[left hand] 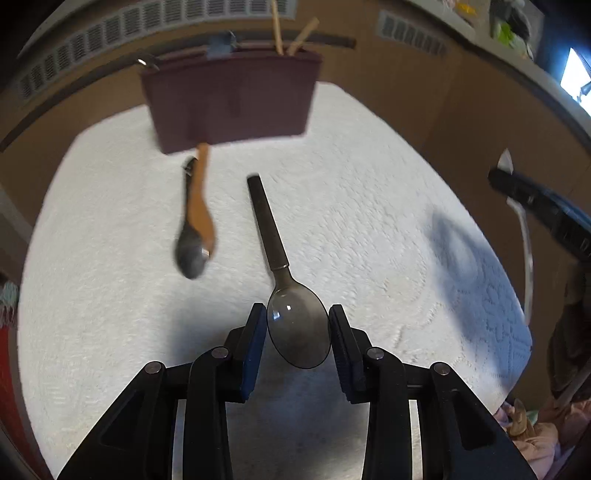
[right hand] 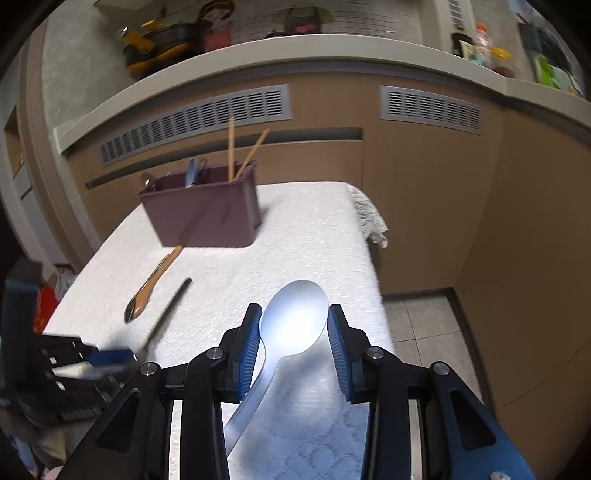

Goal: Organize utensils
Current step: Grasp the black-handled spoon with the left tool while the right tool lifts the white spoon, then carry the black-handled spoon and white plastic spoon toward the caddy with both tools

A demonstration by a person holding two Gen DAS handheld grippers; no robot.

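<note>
Through the left wrist camera, the task is seen to be partly done. A maroon holder point(left hand: 231, 99) stands far ahead of the left tool point(left hand: 297, 334), and chopsticks point(left hand: 277, 31) and a few handles are already stood in it. Three pieces are left lying on the white table point(left hand: 369, 206): a metal spoon point(left hand: 282, 284), a wooden spoon point(left hand: 201, 201) ahead and to the left, and a dark spoon point(left hand: 190, 254) partly under the wooden one. The left tool is held wide apart, and the bowl of the metal spoon lies between the blue pads point(left hand: 255, 350); whether either pad touches it cannot be told. The handle points away toward the holder. Nothing is judged to be clamped yet. The right tool point(left hand: 539, 210) is glimpsed at the right edge.

Through the right wrist camera, the same holder point(right hand: 203, 212) is seen ahead and to the left of the right tool point(right hand: 293, 334). The right tool is likewise spread apart, with the bowl of a white plastic spoon point(right hand: 293, 319) between its pads point(right hand: 245, 350). The handle runs back and down past the left pad, and contact there is likely, but a firm grip cannot be confirmed. The wooden spoon point(right hand: 155, 284) and the metal spoon's dark handle point(right hand: 171, 304) lie to the left. At least four pieces are judged still to be placed.
</note>
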